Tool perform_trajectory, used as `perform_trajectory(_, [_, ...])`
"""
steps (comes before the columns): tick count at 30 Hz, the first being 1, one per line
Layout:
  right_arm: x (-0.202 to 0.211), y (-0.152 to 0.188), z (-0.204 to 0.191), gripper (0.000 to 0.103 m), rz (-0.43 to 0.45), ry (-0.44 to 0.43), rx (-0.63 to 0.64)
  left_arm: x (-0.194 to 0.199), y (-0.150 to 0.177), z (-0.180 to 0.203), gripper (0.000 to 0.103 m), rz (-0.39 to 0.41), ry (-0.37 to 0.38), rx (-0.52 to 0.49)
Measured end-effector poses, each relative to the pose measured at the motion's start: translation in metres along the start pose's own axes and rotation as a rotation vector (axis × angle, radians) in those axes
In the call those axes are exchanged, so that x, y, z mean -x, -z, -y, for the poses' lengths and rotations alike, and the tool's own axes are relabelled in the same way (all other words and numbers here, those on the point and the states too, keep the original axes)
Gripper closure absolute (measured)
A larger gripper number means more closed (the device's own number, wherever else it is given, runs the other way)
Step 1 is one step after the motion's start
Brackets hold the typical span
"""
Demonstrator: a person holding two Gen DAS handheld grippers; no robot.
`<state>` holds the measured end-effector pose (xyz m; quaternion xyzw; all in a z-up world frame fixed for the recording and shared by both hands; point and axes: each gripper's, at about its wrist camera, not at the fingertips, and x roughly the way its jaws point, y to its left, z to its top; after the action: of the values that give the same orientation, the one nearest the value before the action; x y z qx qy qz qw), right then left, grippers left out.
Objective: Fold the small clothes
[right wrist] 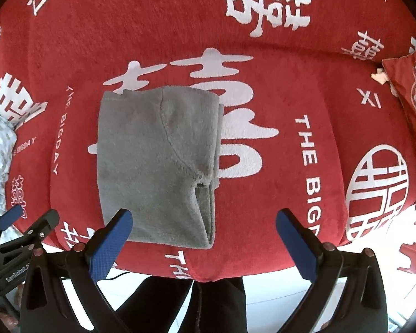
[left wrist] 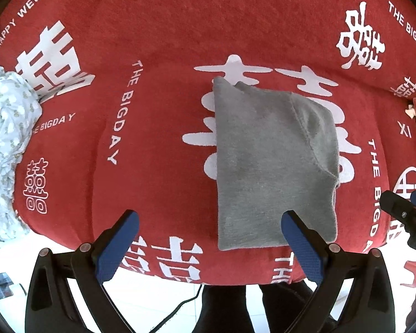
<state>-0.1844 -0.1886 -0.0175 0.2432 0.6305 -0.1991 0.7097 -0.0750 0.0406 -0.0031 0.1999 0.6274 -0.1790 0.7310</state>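
Note:
A grey fleece garment (left wrist: 271,166) lies folded into a compact rectangle on the red blanket (left wrist: 166,27); the right wrist view shows the same garment (right wrist: 155,163) with its layered edges at its right side. My left gripper (left wrist: 210,222) hangs open near the garment's near edge, its right finger (left wrist: 299,238) just over the garment's near right corner. My right gripper (right wrist: 205,224) is open too, its left finger (right wrist: 116,233) over the garment's near left corner. Nothing is held between either pair of fingers. Each gripper shows at the edge of the other's view.
A crumpled white patterned cloth (left wrist: 5,144) lies at the left edge of the blanket. A red embroidered cushion (right wrist: 410,97) sits at the right. The blanket's near edge drops to a white floor (left wrist: 141,299) with a black cable; dark trouser legs (right wrist: 208,305) stand below.

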Motion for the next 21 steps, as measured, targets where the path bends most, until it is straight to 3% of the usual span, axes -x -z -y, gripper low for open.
perform_trajectory(21, [0.024, -0.006, -0.019, 0.0, 0.051, 0.033, 0.045, 0.02, -0.003, -0.006, 0.001, 0.026, 0.007, 0.0])
